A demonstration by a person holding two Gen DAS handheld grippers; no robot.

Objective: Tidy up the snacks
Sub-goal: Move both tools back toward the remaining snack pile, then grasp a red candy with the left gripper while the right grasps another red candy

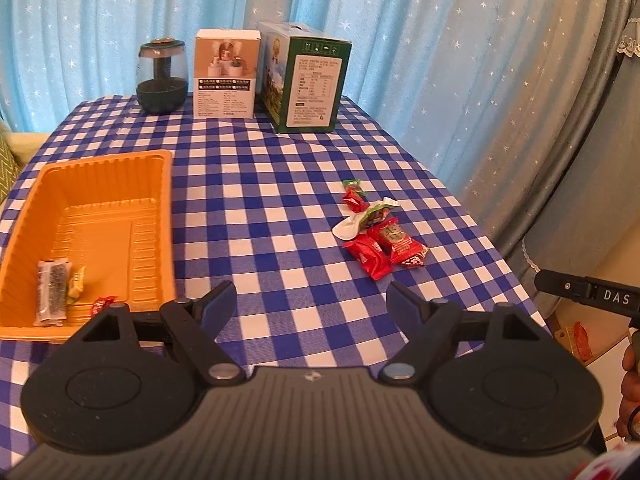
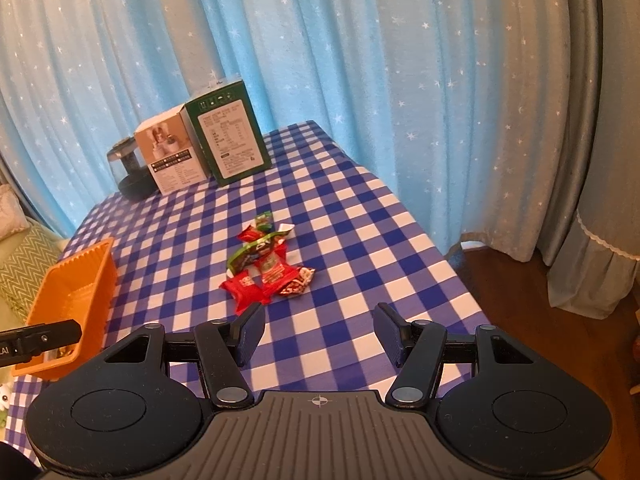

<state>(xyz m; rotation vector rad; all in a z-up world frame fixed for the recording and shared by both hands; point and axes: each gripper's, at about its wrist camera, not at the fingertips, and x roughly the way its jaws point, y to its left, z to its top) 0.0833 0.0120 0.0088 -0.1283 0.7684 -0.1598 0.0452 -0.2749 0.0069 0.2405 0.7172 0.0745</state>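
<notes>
Snacks in crinkly red and green foil wrappers (image 2: 266, 268) lie in a loose heap on the blue-and-white checked tabletop (image 2: 352, 240), at the centre of the right wrist view and right of centre in the left wrist view (image 1: 380, 236). A white plastic spoon-like piece (image 1: 352, 226) rests among them. The shallow orange ribbed plastic tray (image 1: 160, 216) sits at the left of the left wrist frame, well apart from the heap, and already holds a grey-black wrapped bar (image 1: 52, 296), a yellow-green sweet (image 1: 77, 284) and a small red one (image 1: 102, 303) in its near corner.

The left tool (image 1: 310, 300) stands wide apart with nothing between its fingers, over bare cloth between tray and heap. The right tool (image 2: 318, 330) is also apart and empty, its fingers just short of the nearest red packet.

Judging by this, sorting is partly done and the step in hand is the approach for another pick. The next move likely calls for the right tool to go forward, straddle one outer red packet, and close on it alone without dragging its neighbours, since the wrappers overlap
</notes>
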